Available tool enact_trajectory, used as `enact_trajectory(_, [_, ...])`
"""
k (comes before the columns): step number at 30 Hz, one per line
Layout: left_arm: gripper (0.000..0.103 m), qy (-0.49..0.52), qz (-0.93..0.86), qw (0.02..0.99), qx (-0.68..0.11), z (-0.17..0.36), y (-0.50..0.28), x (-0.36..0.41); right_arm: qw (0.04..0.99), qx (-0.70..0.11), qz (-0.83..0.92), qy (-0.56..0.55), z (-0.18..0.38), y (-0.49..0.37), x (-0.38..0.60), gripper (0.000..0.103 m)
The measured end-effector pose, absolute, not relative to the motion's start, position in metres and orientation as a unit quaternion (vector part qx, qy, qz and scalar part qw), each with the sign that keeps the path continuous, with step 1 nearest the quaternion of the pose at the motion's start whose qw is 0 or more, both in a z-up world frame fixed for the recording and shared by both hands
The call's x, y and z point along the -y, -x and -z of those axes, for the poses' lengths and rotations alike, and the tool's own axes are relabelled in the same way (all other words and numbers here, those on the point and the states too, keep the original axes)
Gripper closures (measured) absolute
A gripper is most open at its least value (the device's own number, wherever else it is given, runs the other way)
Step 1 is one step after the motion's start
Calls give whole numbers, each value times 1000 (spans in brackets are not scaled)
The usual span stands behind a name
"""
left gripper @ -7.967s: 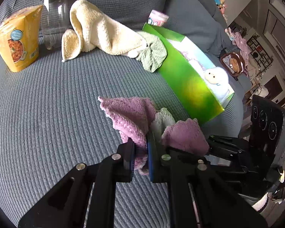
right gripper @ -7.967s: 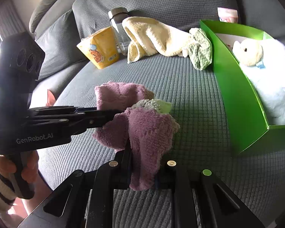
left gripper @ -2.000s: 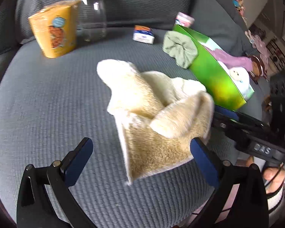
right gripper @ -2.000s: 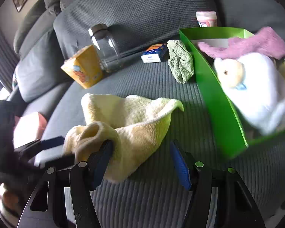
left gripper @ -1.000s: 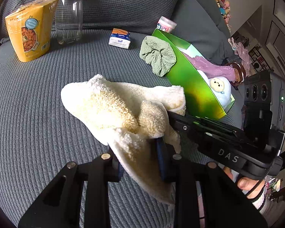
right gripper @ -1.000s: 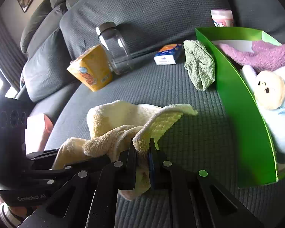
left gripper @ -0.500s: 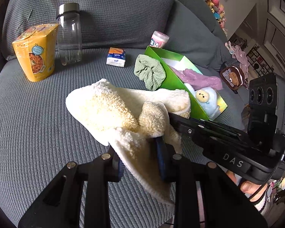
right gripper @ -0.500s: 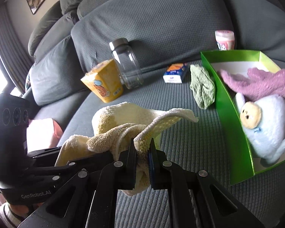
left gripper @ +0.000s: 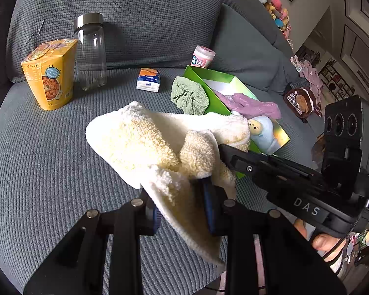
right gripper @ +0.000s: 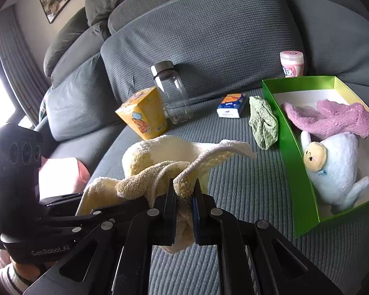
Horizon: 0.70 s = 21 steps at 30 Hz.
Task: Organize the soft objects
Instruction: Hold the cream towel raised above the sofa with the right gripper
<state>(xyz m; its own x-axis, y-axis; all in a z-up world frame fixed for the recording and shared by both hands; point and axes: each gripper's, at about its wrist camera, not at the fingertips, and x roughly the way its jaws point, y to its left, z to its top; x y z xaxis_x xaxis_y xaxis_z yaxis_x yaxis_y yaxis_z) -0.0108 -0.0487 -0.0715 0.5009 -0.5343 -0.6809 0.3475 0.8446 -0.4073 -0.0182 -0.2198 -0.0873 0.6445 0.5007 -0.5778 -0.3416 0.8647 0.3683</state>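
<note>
A cream towel hangs bunched above the grey sofa seat, held by both grippers. My left gripper is shut on its lower fold. My right gripper is shut on another fold and reaches in from the right in the left wrist view. A green box to the right holds a purple cloth and a pale blue plush toy. A green cloth lies on the seat against the box's left wall.
At the back of the seat stand a yellow snack carton, a clear jar, a small tissue pack and a pink tub. A pink item lies at the left. Soft toys sit far back.
Both grippers have risen with the cream towel, so the sofa seat, the carton, the jar and the green box now look farther off. Both grips stay the same.
</note>
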Motion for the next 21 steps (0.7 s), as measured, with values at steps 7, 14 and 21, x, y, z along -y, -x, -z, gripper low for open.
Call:
enact_trajectory(7, [76, 100, 255, 861, -428, 68, 11, 55, 899, -346, -239, -124, 86, 19, 226, 91])
enact_trajectory(14, [76, 94, 256, 862, -427, 67, 8, 59, 899, -341, -242, -131, 85, 20, 232, 91])
enact_trajectory(21, [76, 87, 257, 865, -423, 61, 4, 66, 901, -329, -244, -140, 82, 21, 240, 91])
